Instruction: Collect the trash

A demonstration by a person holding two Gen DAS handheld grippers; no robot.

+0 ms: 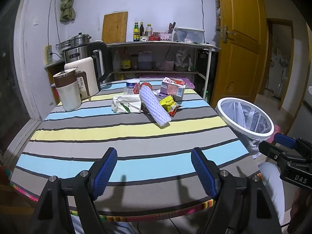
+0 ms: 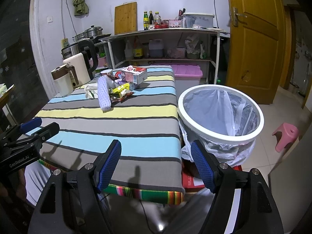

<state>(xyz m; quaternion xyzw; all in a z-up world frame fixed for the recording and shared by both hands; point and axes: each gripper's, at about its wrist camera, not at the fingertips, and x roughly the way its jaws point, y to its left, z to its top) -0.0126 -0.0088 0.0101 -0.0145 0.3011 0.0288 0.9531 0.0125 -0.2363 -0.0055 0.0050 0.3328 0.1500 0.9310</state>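
Currently we hold both grippers low over the near edge of the table (image 1: 136, 128), which carries a cloth striped in grey, yellow and light blue. Left gripper (image 1: 154, 167): jaws wide apart, nothing between the blue pads. Right gripper (image 2: 156, 161): jaws likewise wide apart, empty.

We see the trash pile (image 1: 154, 99) at the far middle of the cloth, well apart from both grippers: a white foam sleeve (image 1: 155, 105) lying across the heap, a crumpled white paper bag (image 1: 126, 104) touching its left side, a yellow wrapper (image 1: 168, 103) on its right, and a carton (image 1: 172, 88) behind.

A white bin (image 2: 220, 115) with a clear liner stands just beside the table's right edge. A cream mug (image 1: 67, 90) and a kettle (image 1: 93, 58) sit at the far left corner.

Room: a shelf unit (image 1: 161, 58) with bottles against the far wall, a wooden cutting board (image 1: 115, 27) leaning upright, a yellow-brown door (image 1: 239, 39) at right, and a pink stool (image 2: 286, 135) on the tiled floor.
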